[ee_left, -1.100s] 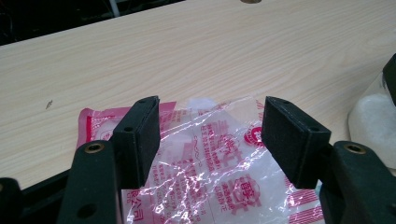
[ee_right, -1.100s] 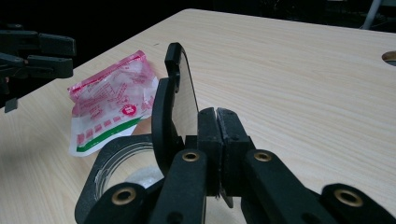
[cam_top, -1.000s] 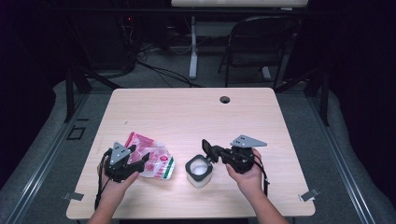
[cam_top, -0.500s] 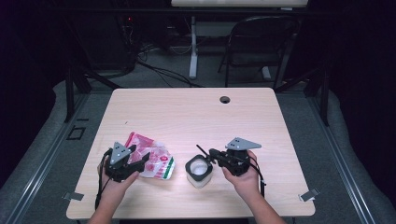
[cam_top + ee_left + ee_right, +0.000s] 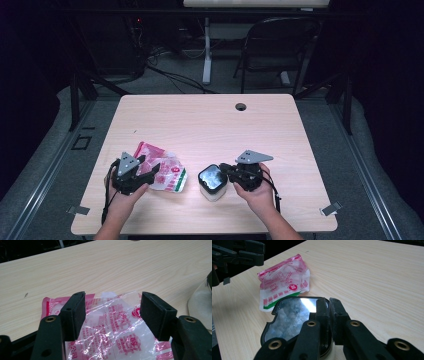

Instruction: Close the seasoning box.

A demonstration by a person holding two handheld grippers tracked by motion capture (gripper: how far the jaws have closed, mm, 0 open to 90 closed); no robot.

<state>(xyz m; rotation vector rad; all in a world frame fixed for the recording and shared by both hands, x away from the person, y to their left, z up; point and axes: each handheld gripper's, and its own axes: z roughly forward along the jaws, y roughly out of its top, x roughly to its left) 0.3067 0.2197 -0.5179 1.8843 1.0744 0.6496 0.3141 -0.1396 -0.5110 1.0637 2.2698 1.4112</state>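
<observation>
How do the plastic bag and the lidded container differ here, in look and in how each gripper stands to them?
The plastic bag is flat, crinkled, clear film with red print; the lidded container is a stout whitish tub with a glossy dark-rimmed lid. The left gripper stands open over the bag, its fingers apart. The right gripper is nearly shut at the container's lid rim, its jaws having just been opening slightly. Both rest on the wooden table.

Showing red Chinese print, "公" and "豚" among it, on the clear plastic bag point(image 5: 117, 330); remaining characters too crumpled for reading.
</observation>
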